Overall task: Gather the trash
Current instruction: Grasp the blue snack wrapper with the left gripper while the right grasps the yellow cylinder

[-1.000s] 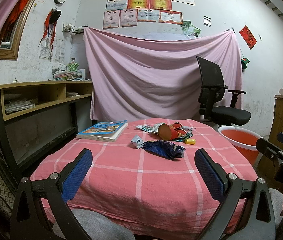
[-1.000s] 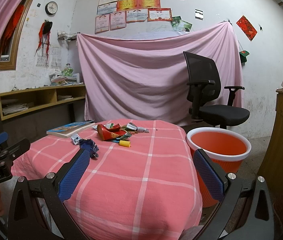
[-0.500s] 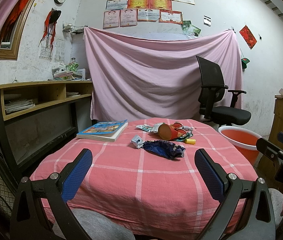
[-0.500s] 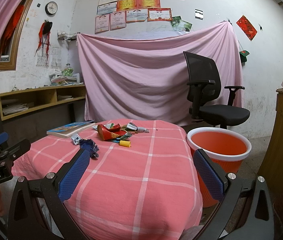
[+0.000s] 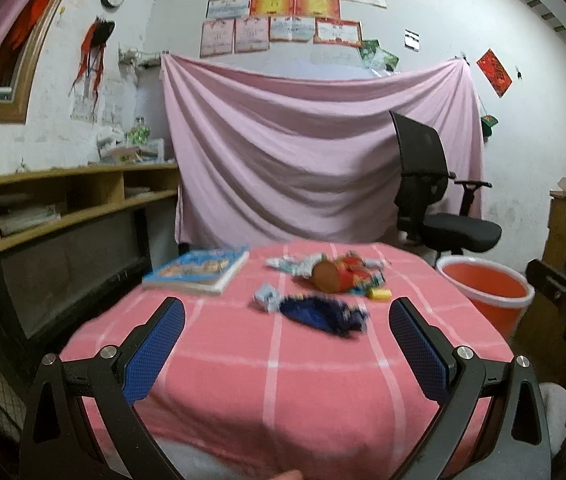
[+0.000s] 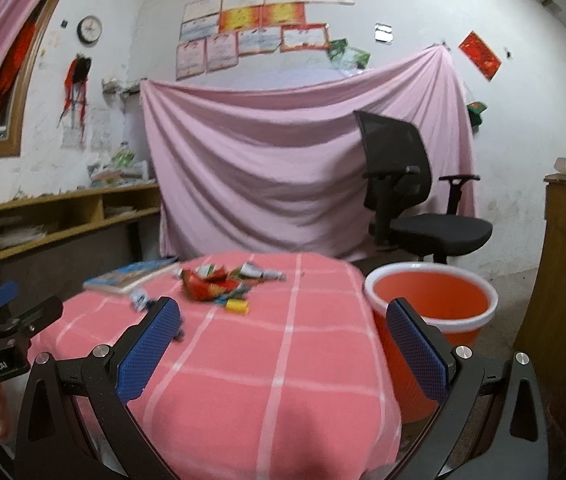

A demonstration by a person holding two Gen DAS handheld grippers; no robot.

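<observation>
Both views now blurred and shifted from half a second back: both grippers are moving in, so approach has started. Worktop (image 5: 283,380) untouched; orange bucket (image 6: 431,300) right of it, empty. Left gripper (image 5: 285,344) and right gripper (image 6: 283,344) fingers apart, empty. Trash pile (image 5: 335,276) far-centre: crumpled wrappers, dark blue bag (image 5: 323,314) nearest.

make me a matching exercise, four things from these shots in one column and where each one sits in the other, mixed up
Things:
1. book
2. dark blue wrapper
3. orange bucket
4. office chair

Places:
A. on the floor beside the table's right edge
B. before the pink drape
C. table's far left corner
D. nearest trash to the left claw

Pairs: 1-C, 2-D, 3-A, 4-B
</observation>
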